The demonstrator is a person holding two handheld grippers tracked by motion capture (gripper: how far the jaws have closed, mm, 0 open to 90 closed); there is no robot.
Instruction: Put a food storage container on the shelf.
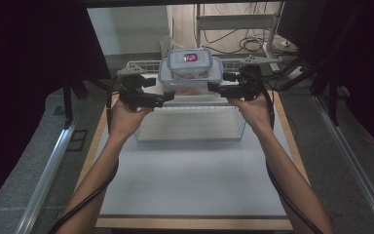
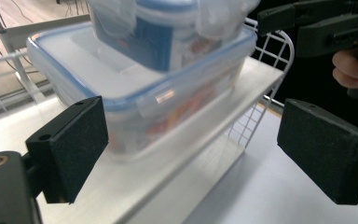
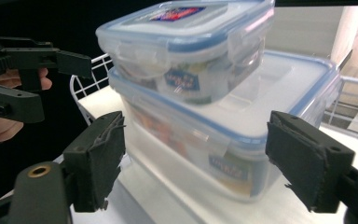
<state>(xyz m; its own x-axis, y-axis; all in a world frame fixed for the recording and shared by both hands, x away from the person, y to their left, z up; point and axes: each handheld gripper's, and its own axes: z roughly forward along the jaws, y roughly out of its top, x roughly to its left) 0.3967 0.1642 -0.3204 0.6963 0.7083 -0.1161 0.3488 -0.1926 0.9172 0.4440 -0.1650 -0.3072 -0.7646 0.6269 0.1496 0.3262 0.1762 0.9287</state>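
Bench (image 1: 195, 180): white top, bare in front of me; my forearms come in from the near edge.
Wire rack (image 1: 191, 123): white wire frame at the far middle of the bench, with a flat white shelf (image 2: 177, 154) on top that carries the boxes.
Large box (image 3: 242, 140): clear plastic, blue-trimmed snap lid, sitting flat on the shelf; something orange and printed shows through the wall, so I judge it loaded and not feather-light.
Small box (image 3: 186, 51): same make, stacked on the large box's lid, a red and blue label on top; it rests loose there as far as I can tell, so it could slide if I tilt the stack.
Left gripper (image 1: 168, 96): I have it at the left side of the large box, jaws spread wide and touching nothing; in the left gripper view the box corner sits between the pads.
Right gripper (image 1: 214, 87): mirrored at the right side, jaws equally spread, the large box's end framed between them, no contact yet.
Handling: stiff walls, but smooth and slippery plastic; lid clips stick out and may catch.
Where I'd grip: low on the large box's two short ends, under the lid rim, both sides at once, keeping it level.
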